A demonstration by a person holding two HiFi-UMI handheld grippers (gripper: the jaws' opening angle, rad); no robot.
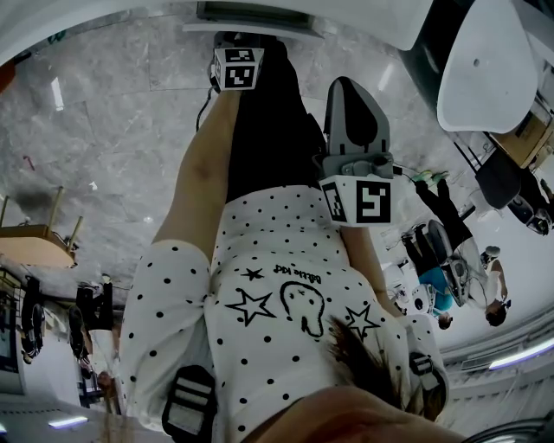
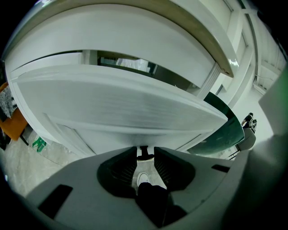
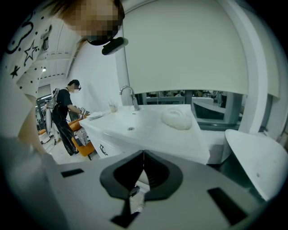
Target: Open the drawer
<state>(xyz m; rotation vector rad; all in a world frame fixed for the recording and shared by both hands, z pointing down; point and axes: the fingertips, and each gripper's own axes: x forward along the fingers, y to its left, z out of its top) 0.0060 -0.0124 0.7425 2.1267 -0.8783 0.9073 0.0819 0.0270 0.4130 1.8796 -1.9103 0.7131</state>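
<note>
In the left gripper view a white drawer front (image 2: pixel 126 108) fills the frame, with a dark gap above it where it stands out from the cabinet. Its small dark handle (image 2: pixel 143 148) sits between the tips of my left gripper (image 2: pixel 145 155), and the jaws are closed on it from both sides. The head view shows the left gripper (image 1: pixel 235 45) stretched forward to the white drawer edge (image 1: pixel 260 17) at the top. My right gripper (image 1: pixel 348 86) hangs beside my body, away from the drawer. In its own view the right gripper (image 3: pixel 143 153) is shut, tips touching, holding nothing.
A white counter (image 3: pixel 148 130) with a faucet (image 3: pixel 128 95) and a white lump (image 3: pixel 177 119) shows in the right gripper view. A person (image 3: pixel 66 112) stands further back by an orange seat. A wooden stool (image 1: pixel 35 242) is at the left, a white chair (image 1: pixel 485 60) at the right.
</note>
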